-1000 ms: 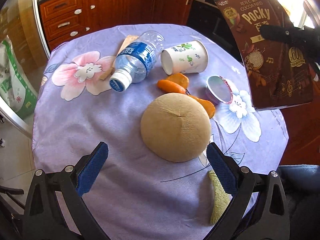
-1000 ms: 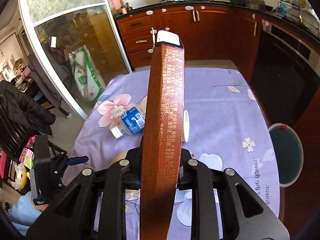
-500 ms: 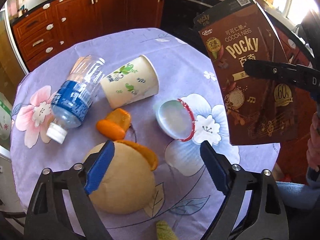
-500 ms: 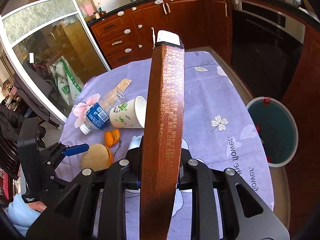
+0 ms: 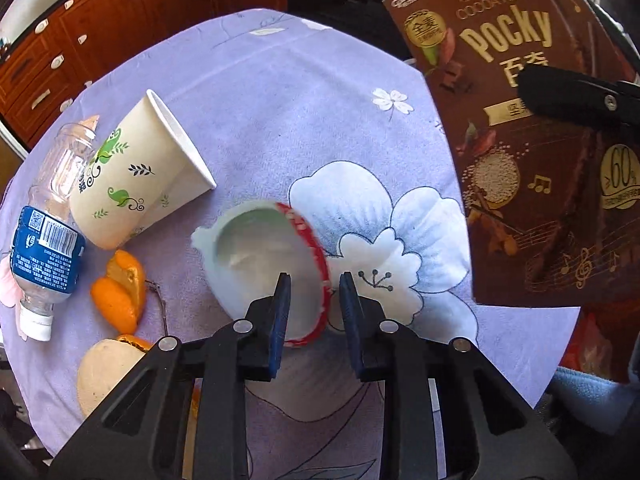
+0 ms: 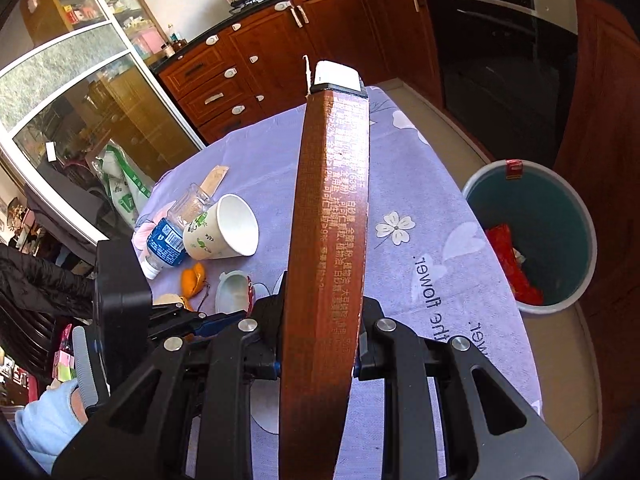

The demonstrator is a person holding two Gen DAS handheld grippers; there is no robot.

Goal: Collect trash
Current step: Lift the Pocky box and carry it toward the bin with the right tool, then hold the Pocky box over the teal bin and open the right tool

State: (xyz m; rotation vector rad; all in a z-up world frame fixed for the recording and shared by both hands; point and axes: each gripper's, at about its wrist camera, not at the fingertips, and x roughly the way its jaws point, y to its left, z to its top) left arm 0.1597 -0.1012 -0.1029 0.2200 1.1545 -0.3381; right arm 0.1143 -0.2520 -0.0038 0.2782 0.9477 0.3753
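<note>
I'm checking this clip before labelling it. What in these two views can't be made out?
- Left wrist view: whether the left gripper already pinches the yogurt cup rim; its fingers straddle it, contact unclear.
- Right wrist view: the Pocky box, held in the right gripper, hides the table behind it.
- Right wrist view: the trash bin contents beyond a red wrapper are too small.

left tongs (image 5: 312,284) narrowed, now straddling yogurt cup (image 5: 266,264) rim
</note>
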